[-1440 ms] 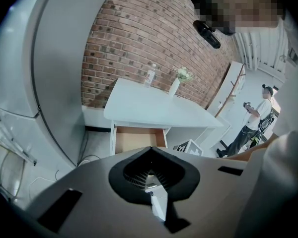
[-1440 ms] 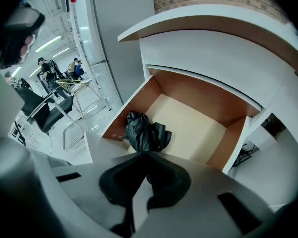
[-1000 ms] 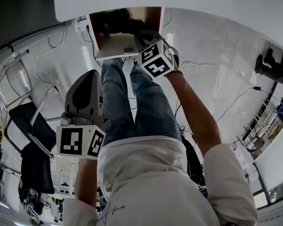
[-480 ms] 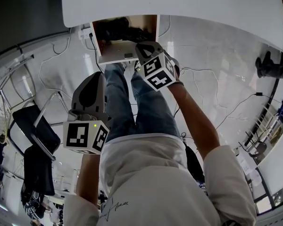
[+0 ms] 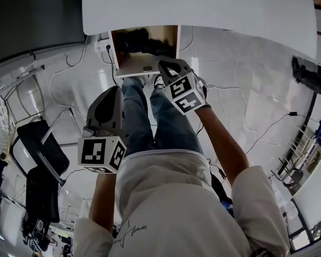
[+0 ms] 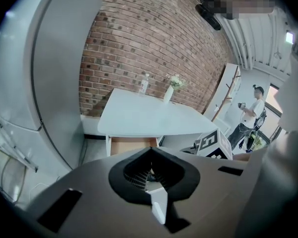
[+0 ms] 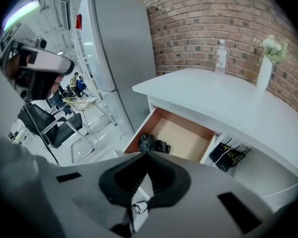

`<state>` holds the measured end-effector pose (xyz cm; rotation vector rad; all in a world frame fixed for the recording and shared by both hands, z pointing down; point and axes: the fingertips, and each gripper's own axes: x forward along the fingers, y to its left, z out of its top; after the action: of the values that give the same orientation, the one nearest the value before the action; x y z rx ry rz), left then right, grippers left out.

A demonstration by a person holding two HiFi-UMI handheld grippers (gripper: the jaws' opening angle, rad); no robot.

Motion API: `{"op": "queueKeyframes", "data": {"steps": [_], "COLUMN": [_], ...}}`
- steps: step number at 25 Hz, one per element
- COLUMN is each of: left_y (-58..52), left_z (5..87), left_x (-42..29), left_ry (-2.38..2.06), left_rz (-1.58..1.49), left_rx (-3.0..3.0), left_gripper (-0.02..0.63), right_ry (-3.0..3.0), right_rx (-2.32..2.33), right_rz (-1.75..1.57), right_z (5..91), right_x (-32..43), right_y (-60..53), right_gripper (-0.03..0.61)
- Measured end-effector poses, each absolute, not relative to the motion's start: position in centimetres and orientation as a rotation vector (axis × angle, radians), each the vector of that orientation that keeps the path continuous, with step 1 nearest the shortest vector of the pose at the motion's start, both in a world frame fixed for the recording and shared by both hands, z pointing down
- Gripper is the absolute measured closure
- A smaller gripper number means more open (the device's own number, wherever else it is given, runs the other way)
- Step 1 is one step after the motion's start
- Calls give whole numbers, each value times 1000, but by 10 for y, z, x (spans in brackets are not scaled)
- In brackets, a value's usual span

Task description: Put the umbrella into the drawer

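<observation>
The black folded umbrella (image 5: 142,40) lies in the open wooden drawer (image 5: 132,67) under the white table (image 5: 203,7). The right gripper view shows the umbrella (image 7: 150,143) at the drawer's (image 7: 181,133) near left corner. My right gripper (image 5: 169,65) hovers just in front of the drawer's front panel, shut and holding nothing. Its jaws (image 7: 145,152) meet at the tip. My left gripper (image 5: 115,89) hangs lower left, beside the person's leg, also shut and holding nothing. In the left gripper view the left gripper (image 6: 150,150) points toward the drawer (image 6: 131,145).
A grey fridge (image 7: 114,48) stands left of the table. A bottle (image 7: 220,57) and a vase (image 7: 265,66) stand on the tabletop. A black chair (image 5: 37,154) is at the left, with cables across the floor. A power strip (image 7: 228,155) sits under the table. A person (image 6: 248,118) stands far off.
My right gripper has drawn back from the drawer's front toward the person's body and risen. The left gripper has shifted only a little. The umbrella stays in the drawer.
</observation>
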<state>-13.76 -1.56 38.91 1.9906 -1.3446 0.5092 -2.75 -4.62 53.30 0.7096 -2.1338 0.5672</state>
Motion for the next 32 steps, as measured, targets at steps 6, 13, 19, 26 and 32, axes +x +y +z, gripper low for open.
{"op": "queueKeyframes", "data": {"steps": [6,13,19,26,32], "left_y": [-7,6,8,10,13], "left_z": [380,372,359,342,321], "left_x": [-134,-137,-135,-129,-121], "left_ry": [-1336,-1368,-1382,-1391,-1415], "left_rz": [503,480,468,441,439], "left_rx": [2001,1980,1986,2002,2055], "left_gripper": [598,598,598,598,598], "right_ry": [-2148,-2208,-2270,-2319,-2373], "right_rx": [749,712,755,788,820], "right_rz": [599,586,528,530,526], "right_z": [505,475,440,401,364], "right_x": [-24,-27,-21,-17,-10], "right_y": [-39,-25,-28,-29,-23], "right_gripper": [561,561,561,561,561]}}
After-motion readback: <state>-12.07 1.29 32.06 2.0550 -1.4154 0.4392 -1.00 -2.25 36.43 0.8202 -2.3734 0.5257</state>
